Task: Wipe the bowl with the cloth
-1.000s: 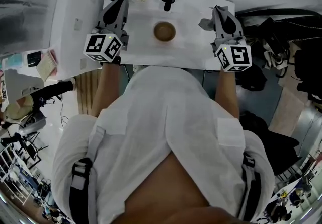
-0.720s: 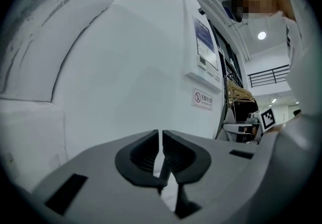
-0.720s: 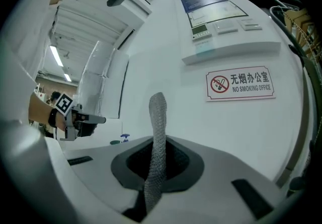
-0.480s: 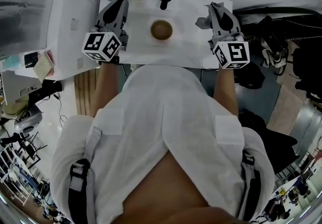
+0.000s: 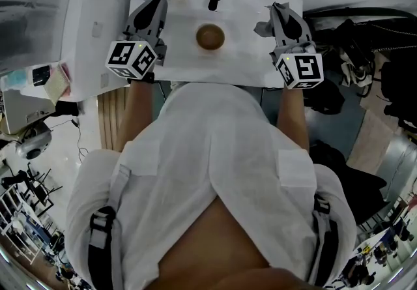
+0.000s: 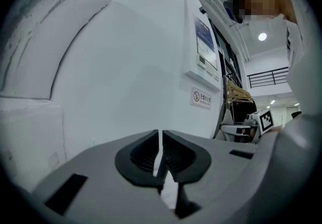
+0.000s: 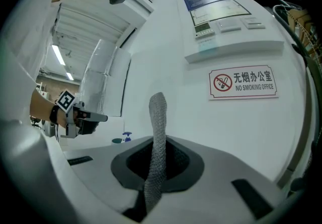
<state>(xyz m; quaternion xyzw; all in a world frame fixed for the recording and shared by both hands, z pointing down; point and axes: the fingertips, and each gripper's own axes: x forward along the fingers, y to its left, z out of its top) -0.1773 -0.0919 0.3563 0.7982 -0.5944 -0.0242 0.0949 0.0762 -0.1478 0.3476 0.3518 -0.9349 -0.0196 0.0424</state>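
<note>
Head view: bowl sits mid-tabletop

Smooth white tabletop (image 5: 241, 54), plain white wall (image 6: 126, 67), no-smoking sign (image 7: 243, 82). Round brown bowl (image 5: 210, 36) at twelve o'clock. Left tool (image 6: 161, 155) at ten, jaws together, empty; right tool (image 5: 285, 16) at two, clamped on the grey, scaly-knit cloth (image 7: 157, 132).

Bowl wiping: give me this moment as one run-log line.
right gripper: shut on cloth | left gripper: shut, empty | bowl: between grippers, untouched | wiping: cloth not yet on bowl

head: from above, steeply down | gripper views: level along jaws, facing wall (image 6: 126, 67) | share: no-smoking sign (image 7: 243, 82)
</note>
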